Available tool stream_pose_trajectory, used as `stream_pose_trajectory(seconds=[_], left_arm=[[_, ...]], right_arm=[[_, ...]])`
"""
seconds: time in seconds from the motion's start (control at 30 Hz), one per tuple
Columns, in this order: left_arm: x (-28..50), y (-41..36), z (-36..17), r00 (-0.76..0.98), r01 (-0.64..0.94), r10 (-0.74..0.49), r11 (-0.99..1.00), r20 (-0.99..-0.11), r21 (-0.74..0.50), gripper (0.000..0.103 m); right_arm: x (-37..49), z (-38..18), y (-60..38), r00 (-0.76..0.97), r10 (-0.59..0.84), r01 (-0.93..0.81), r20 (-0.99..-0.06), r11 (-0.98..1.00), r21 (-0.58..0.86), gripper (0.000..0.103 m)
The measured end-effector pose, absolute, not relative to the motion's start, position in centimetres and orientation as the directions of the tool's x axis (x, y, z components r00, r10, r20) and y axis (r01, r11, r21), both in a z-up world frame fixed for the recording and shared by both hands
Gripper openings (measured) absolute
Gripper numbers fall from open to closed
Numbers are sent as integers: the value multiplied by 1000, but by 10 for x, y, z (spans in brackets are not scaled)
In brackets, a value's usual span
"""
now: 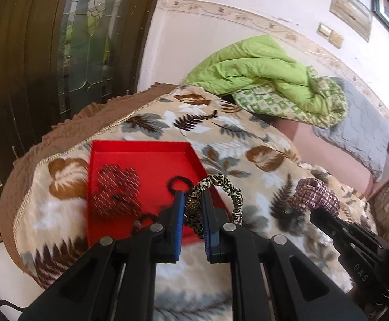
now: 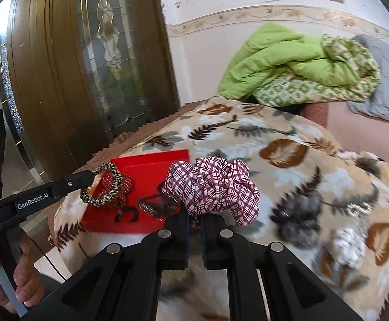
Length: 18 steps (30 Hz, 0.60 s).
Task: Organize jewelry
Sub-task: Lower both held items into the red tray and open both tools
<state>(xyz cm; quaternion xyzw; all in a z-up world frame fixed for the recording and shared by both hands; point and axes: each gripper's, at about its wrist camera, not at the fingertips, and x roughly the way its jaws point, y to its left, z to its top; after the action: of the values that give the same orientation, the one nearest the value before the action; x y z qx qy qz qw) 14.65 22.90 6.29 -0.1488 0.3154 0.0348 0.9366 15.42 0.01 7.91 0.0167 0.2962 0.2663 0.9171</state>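
Note:
A red tray (image 1: 141, 157) lies on a leaf-patterned blanket (image 1: 247, 144); it also shows in the right wrist view (image 2: 151, 160). In it are a dark red sparkly scrunchie (image 1: 116, 190) and black hair ties (image 1: 179, 183). My left gripper (image 1: 193, 200) is shut on a leopard-print scrunchie (image 1: 229, 190) and holds it over the tray's near right edge; the scrunchie also shows in the right wrist view (image 2: 106, 187). My right gripper (image 2: 194, 214) is shut on a maroon plaid scrunchie (image 2: 215, 187) above the blanket, just right of the tray; it also shows in the left wrist view (image 1: 314, 195).
A green quilt (image 1: 269, 80) and grey pillow (image 1: 365, 131) lie at the back of the bed. A dark wooden door with stained glass (image 1: 82, 40) stands to the left. Small items, one sparkly (image 2: 354, 208) and one white (image 2: 346, 243), lie on the blanket at right.

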Motion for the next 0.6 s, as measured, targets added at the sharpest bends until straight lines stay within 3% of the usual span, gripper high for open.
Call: stream_pose_trajectory(seconds=[0.4,0.6], left_arm=[[230,293,62,795,-222,24,941,-606,-254,12],[275,327,40,758,-248,15,931,-653,-267,12]], right_arm=[[248,57,78,586,590,-549,-555,793,264,7],[291,42,106,510,633,-583,-582,752,307,8]])
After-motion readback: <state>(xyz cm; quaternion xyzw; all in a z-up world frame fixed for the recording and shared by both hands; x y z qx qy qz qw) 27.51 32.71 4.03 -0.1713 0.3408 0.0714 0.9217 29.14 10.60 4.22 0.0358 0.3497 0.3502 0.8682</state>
